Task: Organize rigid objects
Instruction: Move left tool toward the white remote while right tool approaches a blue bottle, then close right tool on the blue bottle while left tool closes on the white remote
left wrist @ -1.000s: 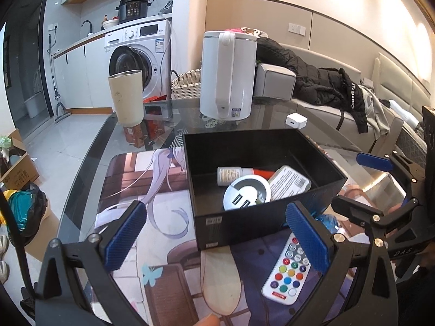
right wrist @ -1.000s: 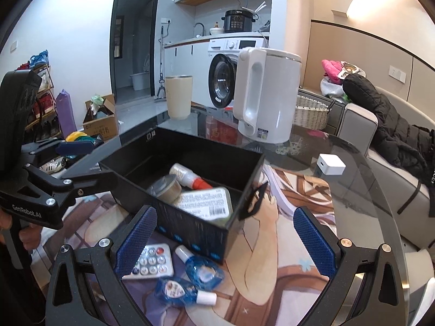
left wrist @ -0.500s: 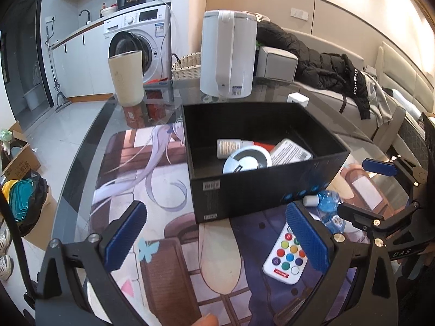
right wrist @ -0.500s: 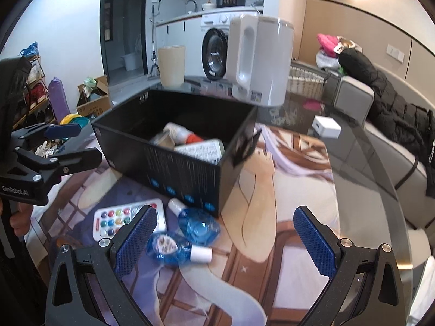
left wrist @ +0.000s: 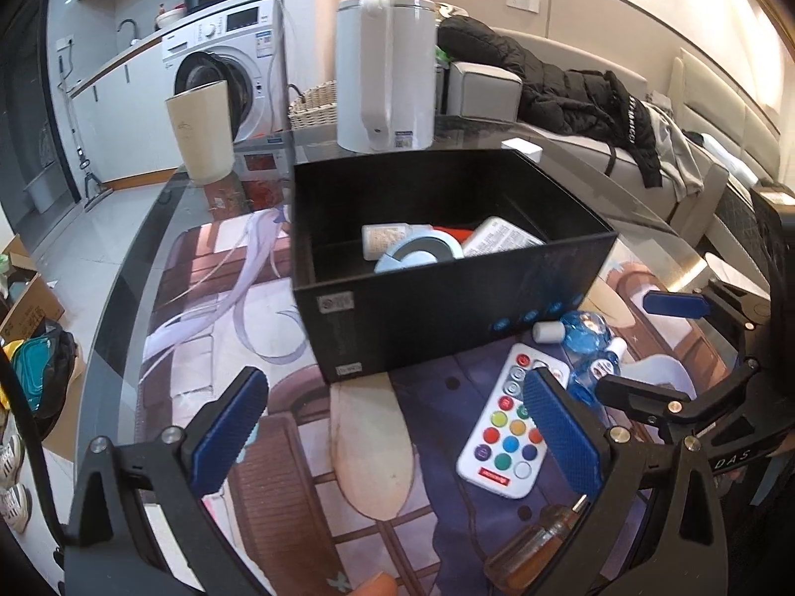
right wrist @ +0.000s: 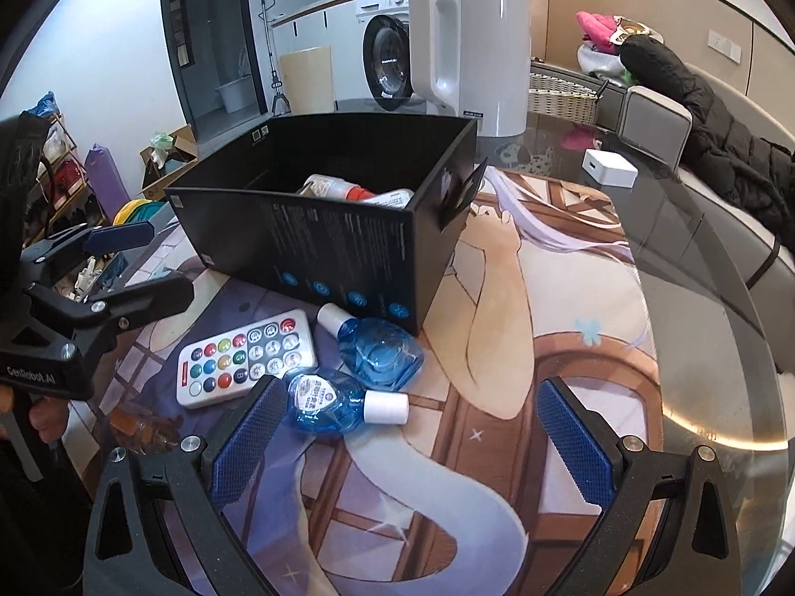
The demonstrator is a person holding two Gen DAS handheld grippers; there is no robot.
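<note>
A black open box [left wrist: 447,318] [right wrist: 348,248] stands on the printed mat and holds a white bottle with a red cap [right wrist: 330,187], a round blue-grey item [left wrist: 412,258] and a white labelled packet [left wrist: 502,238]. In front of the box lie a white remote with coloured buttons [left wrist: 507,427] [right wrist: 248,357], two blue bottles with white caps [right wrist: 380,352] [right wrist: 330,400] and a small amber bottle [left wrist: 531,551]. My left gripper [left wrist: 392,432] is open above the mat, with the remote by its right finger. My right gripper [right wrist: 412,442] is open, its left finger beside the nearer blue bottle.
A white kettle [left wrist: 382,74] and a beige cup [left wrist: 198,136] stand behind the box on the glass table [right wrist: 695,258]. A small white cube [right wrist: 608,169] lies at the far right. A sofa with a black jacket [left wrist: 571,94] runs along the table's right side.
Both grippers have pulled back and tilted down, so the remote, the blue bottles and the amber bottle now show in front of the box. Both stay open.
</note>
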